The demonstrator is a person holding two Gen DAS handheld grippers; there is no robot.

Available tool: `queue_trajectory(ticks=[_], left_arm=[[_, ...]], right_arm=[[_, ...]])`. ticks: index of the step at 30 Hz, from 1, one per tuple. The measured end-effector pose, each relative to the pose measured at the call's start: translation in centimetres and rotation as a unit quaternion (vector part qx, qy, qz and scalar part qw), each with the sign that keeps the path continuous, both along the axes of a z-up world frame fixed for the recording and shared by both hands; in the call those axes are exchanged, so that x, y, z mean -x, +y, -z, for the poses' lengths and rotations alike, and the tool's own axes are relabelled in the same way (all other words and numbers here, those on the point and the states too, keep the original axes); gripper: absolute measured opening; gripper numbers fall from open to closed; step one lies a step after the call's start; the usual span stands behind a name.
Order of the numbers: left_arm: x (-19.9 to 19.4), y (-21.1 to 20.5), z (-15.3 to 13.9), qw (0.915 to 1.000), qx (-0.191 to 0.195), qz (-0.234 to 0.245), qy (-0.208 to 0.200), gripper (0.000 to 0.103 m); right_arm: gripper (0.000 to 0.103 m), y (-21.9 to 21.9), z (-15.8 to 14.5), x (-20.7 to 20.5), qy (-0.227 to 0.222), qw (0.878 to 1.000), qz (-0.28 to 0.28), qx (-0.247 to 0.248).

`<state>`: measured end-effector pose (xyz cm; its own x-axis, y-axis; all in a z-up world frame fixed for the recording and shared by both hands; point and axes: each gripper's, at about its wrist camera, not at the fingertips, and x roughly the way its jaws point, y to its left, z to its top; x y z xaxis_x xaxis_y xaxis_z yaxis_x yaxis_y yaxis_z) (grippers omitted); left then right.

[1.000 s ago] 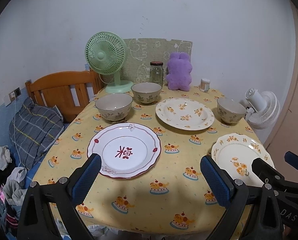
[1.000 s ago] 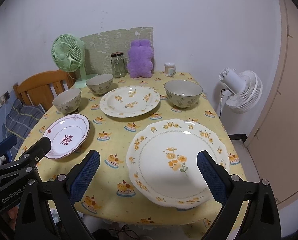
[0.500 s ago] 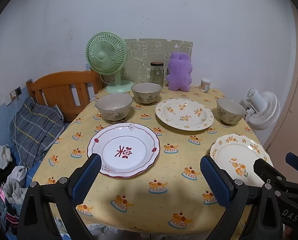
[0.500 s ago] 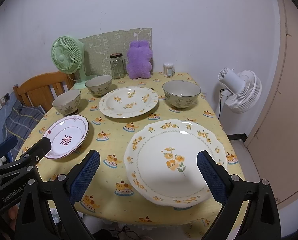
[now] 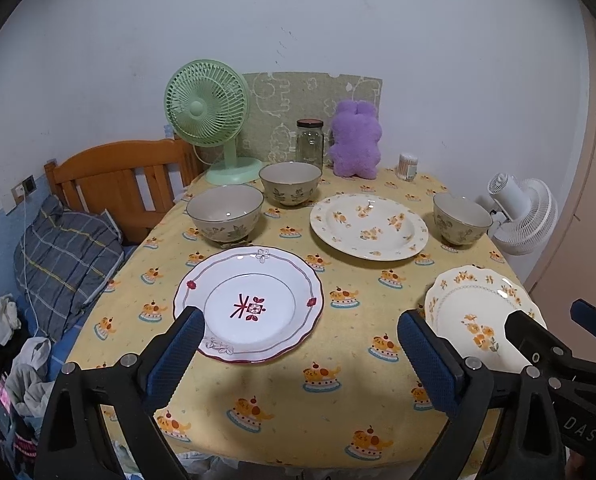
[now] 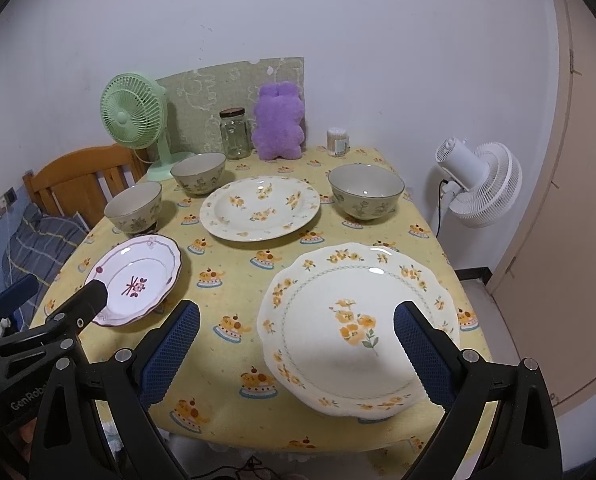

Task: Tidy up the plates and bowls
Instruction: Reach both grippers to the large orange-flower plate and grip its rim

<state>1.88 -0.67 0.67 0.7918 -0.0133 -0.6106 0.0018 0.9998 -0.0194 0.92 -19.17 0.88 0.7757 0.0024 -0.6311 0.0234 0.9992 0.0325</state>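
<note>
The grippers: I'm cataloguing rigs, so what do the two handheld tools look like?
Both match: the left gripper and right gripper have black plastic frames with silver screws and blue textured pads. White lettering marks each body, partly cut off: "GenRob" on the left, "DAS" on the right. No cables or sleeves show.

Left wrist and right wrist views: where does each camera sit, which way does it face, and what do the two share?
Left wrist: sits behind the open left gripper, at the table's near edge, facing the back wall over the red-trimmed plate; the right gripper shows at its right edge.
Right wrist: sits behind the open right gripper, further right, facing the same way over the scalloped flower plate; the left gripper shows at lower left.
Shared: both plates, the green fan, and the purple plush.
</note>
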Motion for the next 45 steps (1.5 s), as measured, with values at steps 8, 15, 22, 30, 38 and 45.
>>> queue_trajectory(ticks=[8, 15, 22, 30, 38, 45], left_arm=[[-1.8, 1.4, -0.4, 0.9996, 0.01, 0.025, 0.011, 0.097], [-3.4, 1.6, -0.3, 0.9988, 0.018, 0.042, 0.02, 0.097], [-4.7, 0.7, 0.2, 0.9975, 0.013, 0.059, 0.037, 0.097], [-6.7, -2.6, 1.4, 0.9963, 0.004, 0.065, 0.057, 0.094], [-8.5, -7.5, 3.7, 0.9948, -0.002, 0.052, 0.088, 0.089], [-10.2, -11.7, 6.7, 0.9885, -0.005, 0.052, 0.142, 0.083]], right_arm=[[0.099, 1.1, -0.2, -1.3, 0.018, 1.0, 0.025, -0.006], [0.099, 1.4, -0.5, -2.1, 0.017, 0.999, 0.047, -0.009], [0.099, 0.5, -0.2, -3.2, 0.026, 0.997, 0.07, -0.01], [0.099, -2.4, 0.9, -5.0, 0.036, 0.996, 0.083, -0.017], [0.095, -6.9, 2.9, -7.4, 0.068, 0.995, 0.073, -0.015], [0.091, -10.5, 5.8, -8.8, 0.112, 0.991, 0.074, -0.017]])
